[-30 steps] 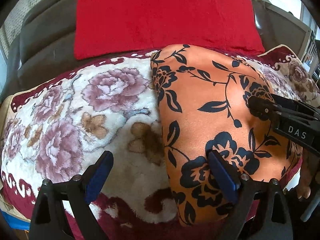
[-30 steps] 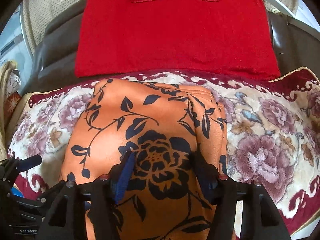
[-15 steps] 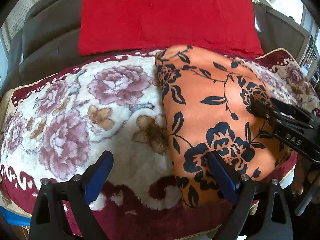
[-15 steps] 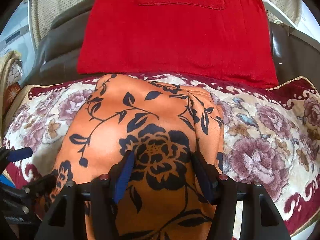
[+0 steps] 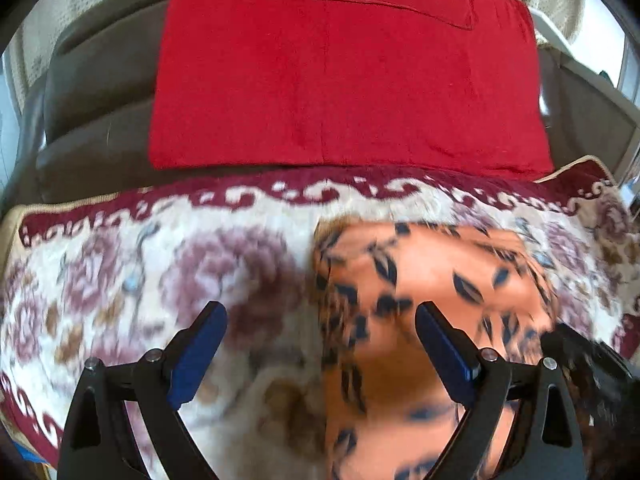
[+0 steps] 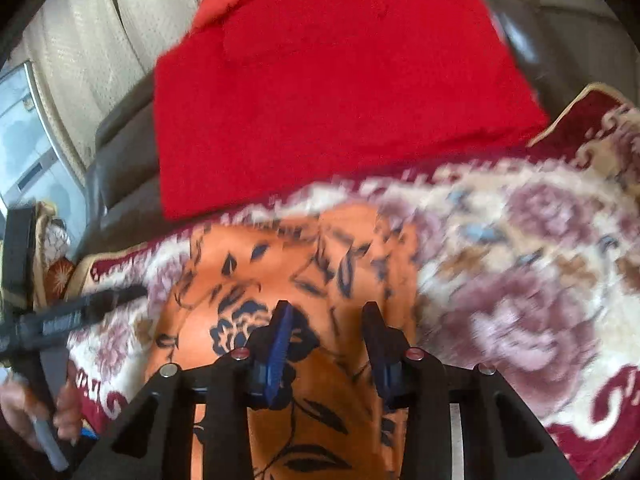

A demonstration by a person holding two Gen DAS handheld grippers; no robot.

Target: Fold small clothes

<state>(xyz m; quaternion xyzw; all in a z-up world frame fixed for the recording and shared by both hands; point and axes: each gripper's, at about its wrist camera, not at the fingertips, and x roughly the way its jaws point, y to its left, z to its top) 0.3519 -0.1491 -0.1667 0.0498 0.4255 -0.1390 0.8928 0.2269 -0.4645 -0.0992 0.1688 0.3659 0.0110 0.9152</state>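
A folded orange garment with black flowers [image 5: 432, 288] lies on the floral blanket [image 5: 152, 264]; it also shows in the right wrist view [image 6: 256, 272]. My left gripper [image 5: 320, 320] is open and empty, hovering over the garment's left edge. My right gripper [image 6: 326, 312] is open over the garment's near part, its jaws apart with nothing between them. The left gripper shows at the left of the right wrist view [image 6: 80, 308]. Both views are motion-blurred.
A red cloth [image 5: 344, 72] lies flat behind the garment on a dark sofa seat [image 5: 92, 92]. The blanket [image 6: 520, 248] spreads out right of the garment. A beige curtain [image 6: 80, 40] hangs at the back left.
Both grippers have pulled back and up from the garment. The right view has swung and tilted. The garment lies lower in both views.
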